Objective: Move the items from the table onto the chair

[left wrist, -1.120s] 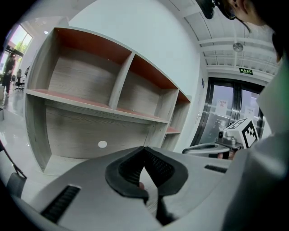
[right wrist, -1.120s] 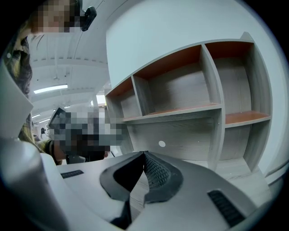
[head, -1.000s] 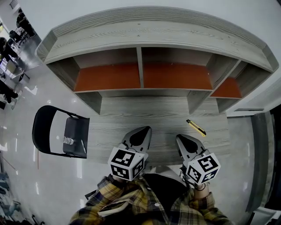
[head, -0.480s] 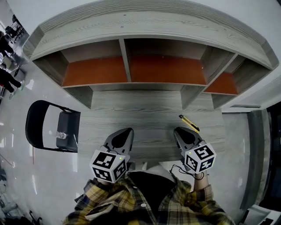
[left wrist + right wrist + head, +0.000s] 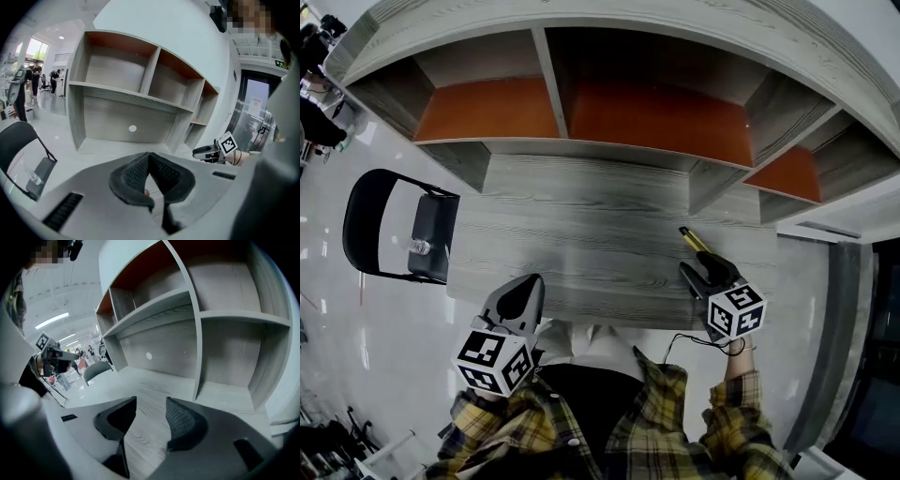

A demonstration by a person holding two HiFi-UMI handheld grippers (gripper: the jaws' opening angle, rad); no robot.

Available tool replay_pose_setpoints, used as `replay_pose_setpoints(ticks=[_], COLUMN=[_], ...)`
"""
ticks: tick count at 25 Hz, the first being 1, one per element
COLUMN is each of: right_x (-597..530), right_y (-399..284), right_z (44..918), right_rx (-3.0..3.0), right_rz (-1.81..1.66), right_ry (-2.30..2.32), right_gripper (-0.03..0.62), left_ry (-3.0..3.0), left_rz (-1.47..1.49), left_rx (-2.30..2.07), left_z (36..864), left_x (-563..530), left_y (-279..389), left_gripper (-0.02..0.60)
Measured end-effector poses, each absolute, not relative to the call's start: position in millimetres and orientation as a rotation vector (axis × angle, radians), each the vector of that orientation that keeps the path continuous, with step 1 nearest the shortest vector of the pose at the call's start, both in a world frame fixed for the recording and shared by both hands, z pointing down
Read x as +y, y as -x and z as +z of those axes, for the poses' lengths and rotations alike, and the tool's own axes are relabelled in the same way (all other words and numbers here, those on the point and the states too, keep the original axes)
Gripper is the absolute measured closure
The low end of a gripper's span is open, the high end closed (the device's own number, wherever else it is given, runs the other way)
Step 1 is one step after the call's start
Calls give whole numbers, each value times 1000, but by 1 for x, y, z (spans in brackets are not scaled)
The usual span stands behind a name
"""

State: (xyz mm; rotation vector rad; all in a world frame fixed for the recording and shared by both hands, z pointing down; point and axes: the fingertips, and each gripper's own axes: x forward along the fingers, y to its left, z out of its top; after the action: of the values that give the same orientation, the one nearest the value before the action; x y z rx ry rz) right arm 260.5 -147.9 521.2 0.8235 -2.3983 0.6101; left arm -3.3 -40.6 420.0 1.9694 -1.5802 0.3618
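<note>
A yellow and black utility knife (image 5: 693, 240) lies on the grey wooden table (image 5: 581, 220) at the right. My right gripper (image 5: 697, 268) sits just behind the knife's near end; whether it touches the knife I cannot tell. Its jaws have just been opening, and in the right gripper view (image 5: 151, 401) they stand apart over bare tabletop, with the knife hidden from that camera. My left gripper (image 5: 526, 286) is shut and empty at the table's front edge, its pads (image 5: 140, 171) meeting. The black chair (image 5: 392, 225) stands left of the table with a small bottle (image 5: 419, 247) on its seat.
A shelf unit (image 5: 656, 112) with orange-backed compartments rises at the table's far side. A glossy floor (image 5: 356, 319) surrounds the chair. People (image 5: 21, 89) stand far off in the room to the left. A doorway (image 5: 255, 112) is at the right.
My right gripper has dropped toward the table, come up behind the knife, and its jaws have opened. My left gripper has drifted left and down to the table's front edge, still shut.
</note>
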Motion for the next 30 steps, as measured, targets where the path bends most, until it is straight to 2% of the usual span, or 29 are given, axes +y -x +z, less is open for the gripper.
replay_pose_setpoints(ticks=[2, 10, 21, 23, 25, 30], right_x=[-155, -182, -190, -189, -188, -187], right_y=[-275, -348, -365, -364, -363, -364], right_z=[548, 638, 677, 677, 676, 676], right_rx=[-2339, -2057, -1942, -1945, -1945, -1944], right_rz=[638, 644, 529, 511, 503, 527], right_ry=[-807, -789, -679, -679, -676, -678], right_gripper=[391, 391, 395, 405, 453, 465], left_ry=[-1937, -1878, -1865, -1869, -1878, -1894], left_rz=[369, 391, 399, 397, 397, 395], left_rx=[-1594, -1566, -1550, -1546, -1540, -1532], left_z=[424, 443, 450, 451, 450, 450], left_x=[-34, -17, -16, -17, -18, -19], left_y=[4, -13, -33, -37, -42, -53], left_gripper=[578, 578, 578, 578, 578, 578])
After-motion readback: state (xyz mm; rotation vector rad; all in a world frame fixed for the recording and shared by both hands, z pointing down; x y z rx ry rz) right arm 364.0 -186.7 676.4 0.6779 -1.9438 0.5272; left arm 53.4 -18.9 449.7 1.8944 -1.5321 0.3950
